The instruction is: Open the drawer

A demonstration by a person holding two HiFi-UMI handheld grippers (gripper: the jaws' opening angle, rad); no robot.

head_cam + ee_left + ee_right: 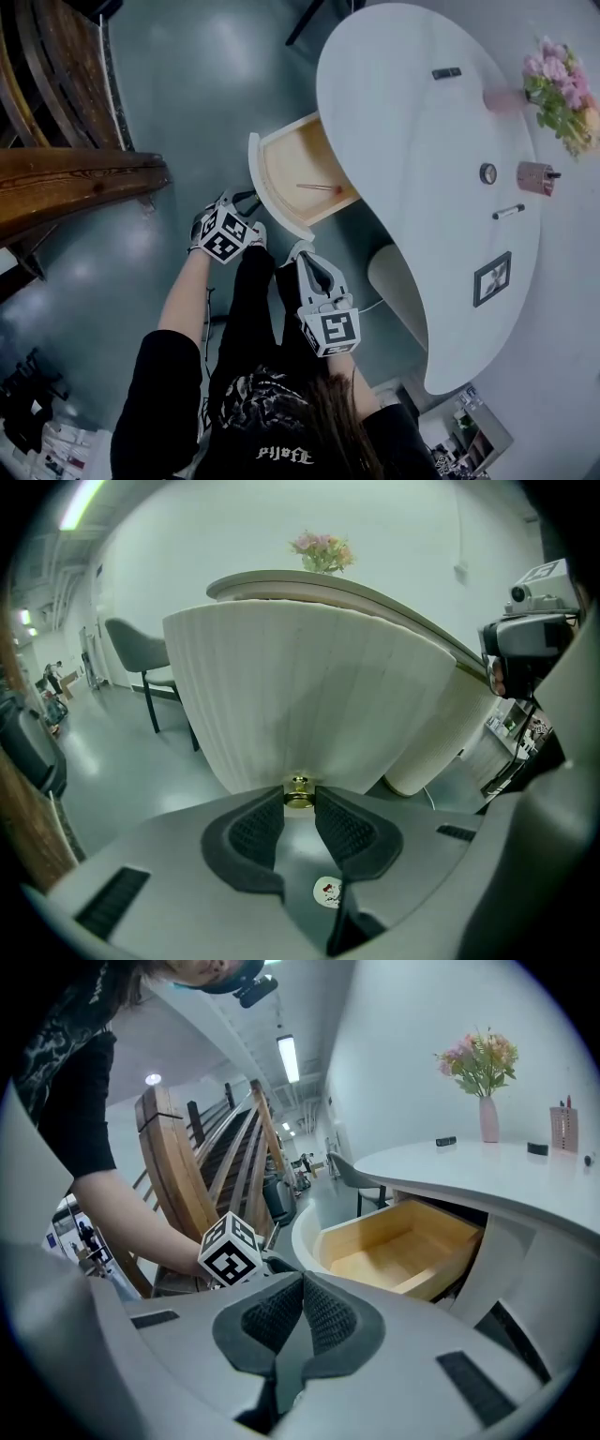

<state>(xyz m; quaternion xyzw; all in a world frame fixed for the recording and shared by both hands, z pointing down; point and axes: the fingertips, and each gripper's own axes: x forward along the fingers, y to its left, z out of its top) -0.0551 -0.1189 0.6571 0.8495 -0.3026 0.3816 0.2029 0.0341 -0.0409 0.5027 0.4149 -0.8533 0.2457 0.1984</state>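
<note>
The drawer (298, 178) of the white rounded table stands pulled out, showing its wooden inside with a thin pen (320, 187) in it. My left gripper (246, 200) is at the curved white drawer front (309, 686), its pads closed on the small brass knob (299, 792). My right gripper (303, 251) hovers a little in front of the drawer and below it in the head view, shut with nothing between its tips (302, 1281). The right gripper view shows the open drawer (394, 1251) and the left gripper's marker cube (230, 1249).
On the table top (403, 122) stand a vase of pink flowers (558, 89), a pen holder (536, 176), a marker (508, 212) and a photo frame (492, 278). Wooden stairs (66, 178) lie to the left. A grey chair (141, 658) stands behind the table.
</note>
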